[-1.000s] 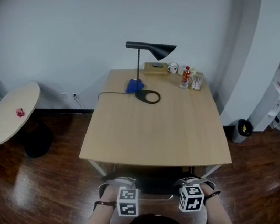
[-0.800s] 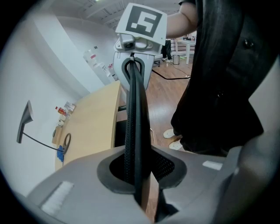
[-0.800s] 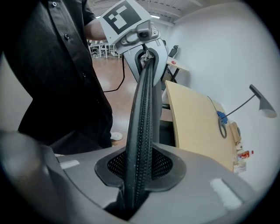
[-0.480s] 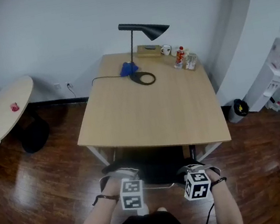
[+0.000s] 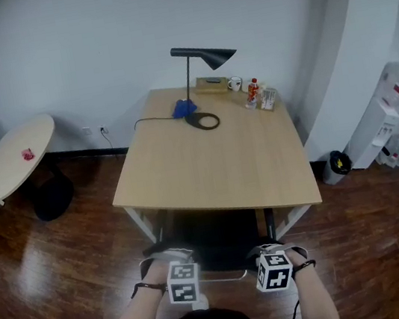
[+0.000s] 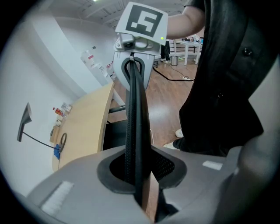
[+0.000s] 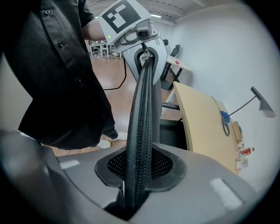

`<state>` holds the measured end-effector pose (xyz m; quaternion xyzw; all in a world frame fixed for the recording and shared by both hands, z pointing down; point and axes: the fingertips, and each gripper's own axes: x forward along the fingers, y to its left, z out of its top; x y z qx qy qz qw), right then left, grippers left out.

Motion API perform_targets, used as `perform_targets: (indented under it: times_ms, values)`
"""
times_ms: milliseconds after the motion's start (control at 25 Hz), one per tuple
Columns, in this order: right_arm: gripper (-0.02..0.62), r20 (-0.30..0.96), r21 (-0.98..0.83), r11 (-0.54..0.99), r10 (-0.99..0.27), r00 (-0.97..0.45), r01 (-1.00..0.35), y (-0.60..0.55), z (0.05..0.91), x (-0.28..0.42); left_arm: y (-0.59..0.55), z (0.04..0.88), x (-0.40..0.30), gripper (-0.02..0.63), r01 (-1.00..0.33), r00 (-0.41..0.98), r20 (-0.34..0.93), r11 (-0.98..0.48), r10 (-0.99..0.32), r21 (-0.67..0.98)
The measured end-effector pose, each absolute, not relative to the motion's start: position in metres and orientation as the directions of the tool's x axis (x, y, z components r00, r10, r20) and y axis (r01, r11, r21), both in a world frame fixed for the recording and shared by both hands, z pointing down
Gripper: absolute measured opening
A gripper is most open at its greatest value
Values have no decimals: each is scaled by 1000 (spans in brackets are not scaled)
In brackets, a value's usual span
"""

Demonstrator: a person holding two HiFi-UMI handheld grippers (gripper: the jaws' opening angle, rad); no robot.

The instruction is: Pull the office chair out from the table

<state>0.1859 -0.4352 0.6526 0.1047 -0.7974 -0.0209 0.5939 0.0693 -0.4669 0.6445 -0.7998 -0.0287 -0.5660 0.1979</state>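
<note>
The black office chair (image 5: 212, 245) sits at the near edge of the wooden table (image 5: 216, 167), its seat still partly under the tabletop. My left gripper (image 5: 179, 273) and right gripper (image 5: 271, 261) are both at the top of the backrest, left and right. In the left gripper view my left gripper (image 6: 138, 175) is shut on the thin mesh backrest rim (image 6: 133, 118), which runs up to the other gripper. In the right gripper view my right gripper (image 7: 138, 175) clamps the same rim (image 7: 142, 118).
A black desk lamp (image 5: 202, 60), a blue object, a mug and bottles (image 5: 253, 93) stand at the table's far end. A round table (image 5: 14, 159) is at the left. A water dispenser (image 5: 385, 116) and a small bin (image 5: 335, 166) stand at the right. The person's body is close behind the chair.
Both grippers have drawn back toward the person with the backrest in them. More of the chair now shows between the table's near edge and the grippers.
</note>
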Motion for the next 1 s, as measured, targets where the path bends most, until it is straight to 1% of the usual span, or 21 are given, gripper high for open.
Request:
perform_targets:
  times_ms: [640, 1000]
  values:
    - [97, 942, 150, 981, -180, -283, -124, -367, 654, 176, -399, 647, 62, 80, 246, 350, 918, -928, -185, -281]
    - [87, 936, 187, 975, -213, -279, -116, -337, 654, 169, -368, 648, 53, 81, 247, 344, 922, -930, -180, -274]
